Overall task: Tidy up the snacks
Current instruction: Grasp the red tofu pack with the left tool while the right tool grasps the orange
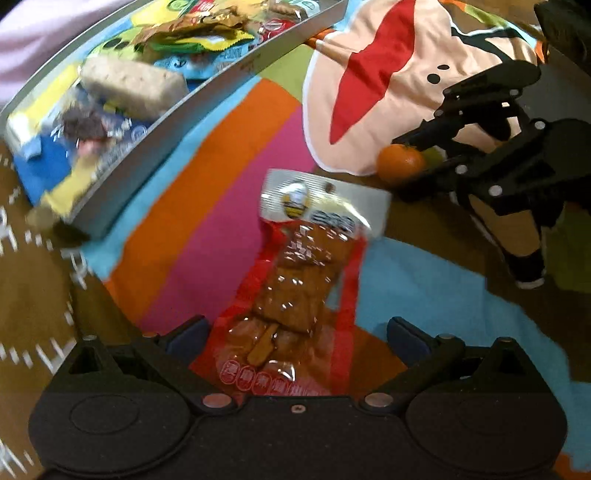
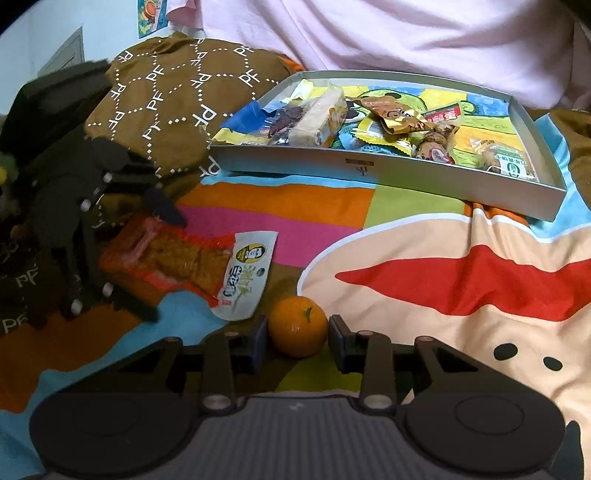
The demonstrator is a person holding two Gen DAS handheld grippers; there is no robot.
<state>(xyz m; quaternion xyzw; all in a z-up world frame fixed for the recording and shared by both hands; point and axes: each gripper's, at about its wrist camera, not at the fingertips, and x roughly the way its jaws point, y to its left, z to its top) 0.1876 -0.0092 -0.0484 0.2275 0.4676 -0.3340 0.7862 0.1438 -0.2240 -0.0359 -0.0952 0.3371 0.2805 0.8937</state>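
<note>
A red packet of brown dried-tofu snack (image 1: 306,273) with a white header lies on the colourful bedspread. My left gripper (image 1: 297,332) stands open astride its near end, and the pads do not touch it. In the right wrist view the same packet (image 2: 177,262) lies at the left under that left gripper (image 2: 155,262). My right gripper (image 2: 297,338) is shut on a small orange (image 2: 297,325) that rests on the spread. The left wrist view shows the orange (image 1: 399,162) at the right, between the black fingers. The grey tray (image 2: 369,173) holds several wrapped snacks.
The tray's long rim (image 1: 236,70) runs along the upper left of the left wrist view. A brown patterned cushion (image 2: 177,99) lies left of the tray. A person in pink clothing (image 2: 369,33) sits behind the tray. The bedspread (image 2: 461,280) carries a large cartoon face.
</note>
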